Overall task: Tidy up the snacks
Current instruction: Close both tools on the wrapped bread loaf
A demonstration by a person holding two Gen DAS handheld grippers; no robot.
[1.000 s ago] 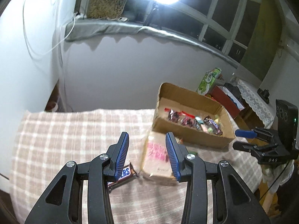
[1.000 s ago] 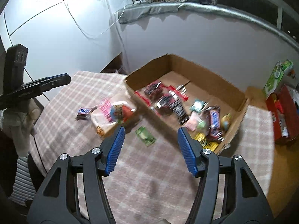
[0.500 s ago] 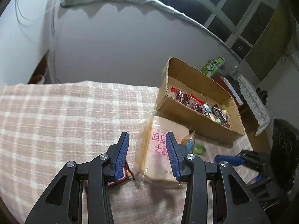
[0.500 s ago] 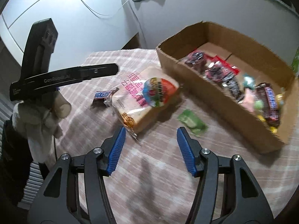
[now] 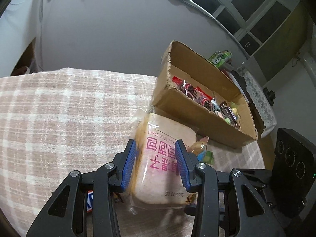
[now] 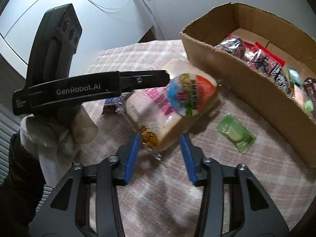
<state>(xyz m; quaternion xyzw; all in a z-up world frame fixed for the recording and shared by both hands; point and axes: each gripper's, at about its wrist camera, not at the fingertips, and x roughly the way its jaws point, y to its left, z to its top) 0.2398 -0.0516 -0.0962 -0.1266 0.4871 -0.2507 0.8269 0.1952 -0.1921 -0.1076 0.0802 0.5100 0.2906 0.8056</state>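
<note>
A bagged loaf of toast bread (image 5: 164, 158) (image 6: 158, 106) lies on the checked cloth, with a round colourful snack pack (image 6: 189, 94) resting on it. My left gripper (image 5: 155, 142) hangs over the loaf's end, jaws apart and astride it, pads not visibly pressing. From the other side, my right gripper (image 6: 160, 136) is closing, and the loaf's near corner sits between its blue pads without being squeezed. An open cardboard box (image 5: 197, 116) (image 6: 237, 69) beside the loaf holds several wrapped snacks. A Snickers bar (image 6: 111, 103) (image 5: 89, 199) and a green packet (image 6: 235, 132) lie loose on the cloth.
A gloved hand (image 6: 55, 130) holds the left gripper's handle at the table's left edge. Past the box stands a green carton (image 5: 219, 57) beside a lace-covered surface. The checked cloth (image 5: 59, 118) stretches bare to the left of the loaf.
Both grippers have come down and closer to the loaf, which now sits between each pair of fingers. The right jaws have narrowed. The left jaws keep the same gap.
</note>
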